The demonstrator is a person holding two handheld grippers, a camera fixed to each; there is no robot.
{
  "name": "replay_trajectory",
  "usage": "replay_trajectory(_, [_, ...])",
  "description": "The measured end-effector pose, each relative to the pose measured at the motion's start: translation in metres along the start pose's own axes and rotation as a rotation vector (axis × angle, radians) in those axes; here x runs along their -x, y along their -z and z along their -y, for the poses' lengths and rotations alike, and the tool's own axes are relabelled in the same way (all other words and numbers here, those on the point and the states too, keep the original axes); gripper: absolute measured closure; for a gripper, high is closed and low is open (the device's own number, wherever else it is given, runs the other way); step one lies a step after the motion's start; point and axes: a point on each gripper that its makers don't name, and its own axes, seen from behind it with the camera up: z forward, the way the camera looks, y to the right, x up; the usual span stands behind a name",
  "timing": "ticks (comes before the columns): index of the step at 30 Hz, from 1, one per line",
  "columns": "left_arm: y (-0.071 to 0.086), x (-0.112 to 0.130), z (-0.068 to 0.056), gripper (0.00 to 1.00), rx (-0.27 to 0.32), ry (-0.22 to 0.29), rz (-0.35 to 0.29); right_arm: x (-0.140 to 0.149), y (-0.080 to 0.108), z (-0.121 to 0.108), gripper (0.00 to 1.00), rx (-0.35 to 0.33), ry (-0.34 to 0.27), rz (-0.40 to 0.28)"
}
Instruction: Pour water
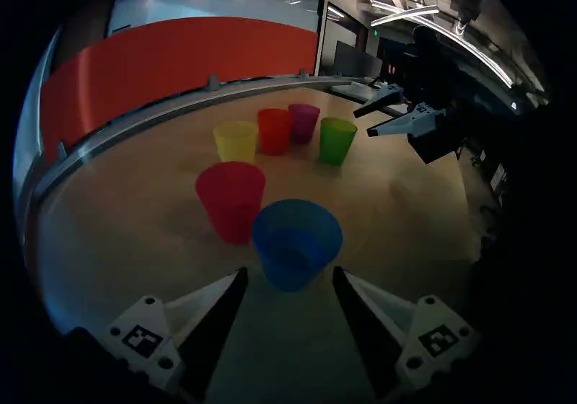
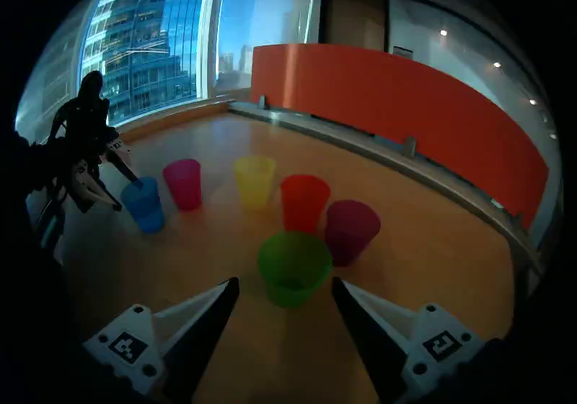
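no legible text, brand or number; black-and-white coded squares (image 1: 142, 339) on the left tool (image 1: 289, 271) and right tool (image 2: 283, 282)

This looks like a modern office, high up in a city. Ahead of the right gripper (image 2: 283, 281) and to its left, a tall window (image 2: 144, 50) shows glass towers outside. A long orange wall panel (image 2: 404, 101) runs beyond the far edge of the wide wooden table (image 2: 447, 260). Above the left gripper (image 1: 289, 269), to its right, strip lights (image 1: 404, 14) cross the ceiling.
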Motion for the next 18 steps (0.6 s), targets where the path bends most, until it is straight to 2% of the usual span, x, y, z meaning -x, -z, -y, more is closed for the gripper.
replay_trajectory(18, [-0.020,-0.001,-0.005,0.13,0.033,-0.006,0.027,0.011,-0.026,-0.005,0.01,-0.017,-0.038,0.031])
